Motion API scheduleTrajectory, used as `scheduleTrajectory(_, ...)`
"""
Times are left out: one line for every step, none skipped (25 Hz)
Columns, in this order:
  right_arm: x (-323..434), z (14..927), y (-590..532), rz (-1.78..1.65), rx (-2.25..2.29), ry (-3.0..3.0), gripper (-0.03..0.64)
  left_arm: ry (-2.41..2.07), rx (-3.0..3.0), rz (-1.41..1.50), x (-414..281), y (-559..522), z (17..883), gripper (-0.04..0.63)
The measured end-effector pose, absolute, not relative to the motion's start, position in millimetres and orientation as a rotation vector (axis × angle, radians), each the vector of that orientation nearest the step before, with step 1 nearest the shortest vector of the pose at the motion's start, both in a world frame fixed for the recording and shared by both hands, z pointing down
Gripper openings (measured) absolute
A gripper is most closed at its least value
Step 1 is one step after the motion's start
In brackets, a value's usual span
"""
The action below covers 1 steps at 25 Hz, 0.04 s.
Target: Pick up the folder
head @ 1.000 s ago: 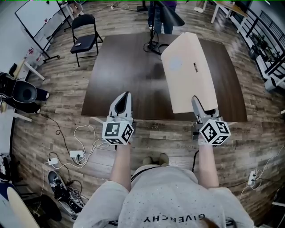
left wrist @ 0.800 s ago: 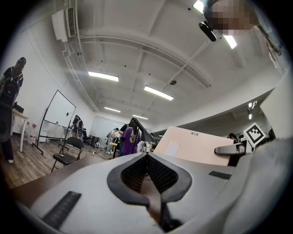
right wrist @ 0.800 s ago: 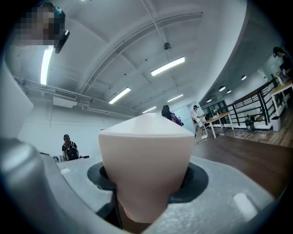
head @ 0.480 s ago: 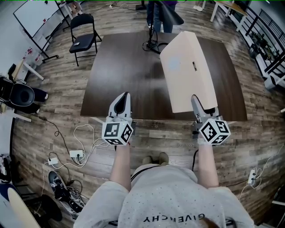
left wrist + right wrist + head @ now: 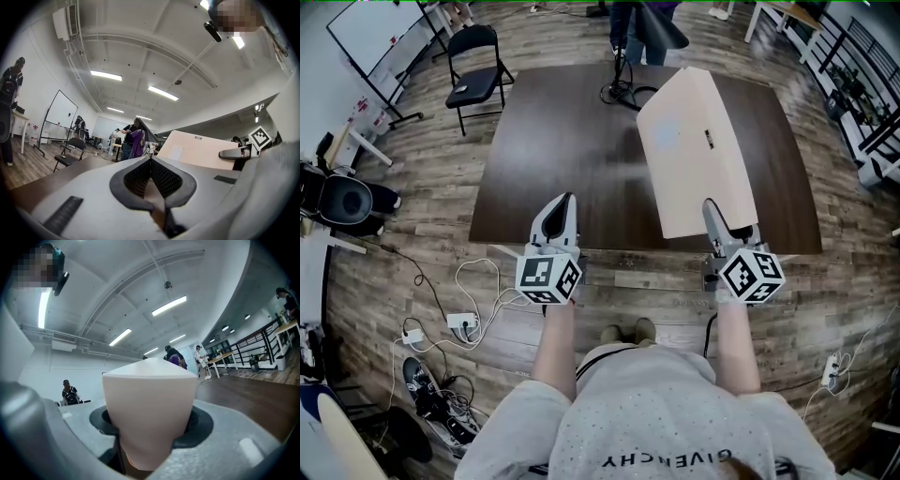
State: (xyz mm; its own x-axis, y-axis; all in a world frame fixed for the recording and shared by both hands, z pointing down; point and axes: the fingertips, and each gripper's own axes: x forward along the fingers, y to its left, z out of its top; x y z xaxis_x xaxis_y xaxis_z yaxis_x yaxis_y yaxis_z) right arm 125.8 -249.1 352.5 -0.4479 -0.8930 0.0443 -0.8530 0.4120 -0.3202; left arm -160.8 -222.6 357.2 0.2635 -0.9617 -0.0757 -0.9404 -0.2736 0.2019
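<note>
Almost nothing has moved since the earlier frames: both grippers sit where they were and the folder hangs at the same angle, with only a slight shift of the head view.

At far left a chair [image 5: 473, 80] stands on the floor, well apart from the dark worktop [image 5: 562, 141]. The left hand-held gripper [image 5: 562, 202] hovers over the worktop's near edge. Its jaws are closed tip to tip with nothing between them.

To its right, the folder [image 5: 694, 150] is a broad cream slab reaching out over the right half of the worktop. It appears lifted clear of the worktop rather than lying on it. The right hand-held gripper [image 5: 710, 208] has it by the middle of its near short edge. Its own view shows the jaws partly spread and pressed on either face of the cream edge, which fills the gap between the pads.

The pick looks essentially made, so what remains is carrying it well. All the weight hangs forward from one short edge, so the far end will likely want to droop or twist. A firm, unchanged squeeze, a level wrist and a slow, straight rise should keep it from slipping. The idle left hand-held gripper could take a side edge if the folder sags.
</note>
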Motion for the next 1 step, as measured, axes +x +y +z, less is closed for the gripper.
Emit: scheduleTrajectory(126.3,352.9,-250.7,-0.453,-1.572,2.525,0.275,-1.818,2.403,-0.278,-160.1,-224.3,357.1,-0.002)
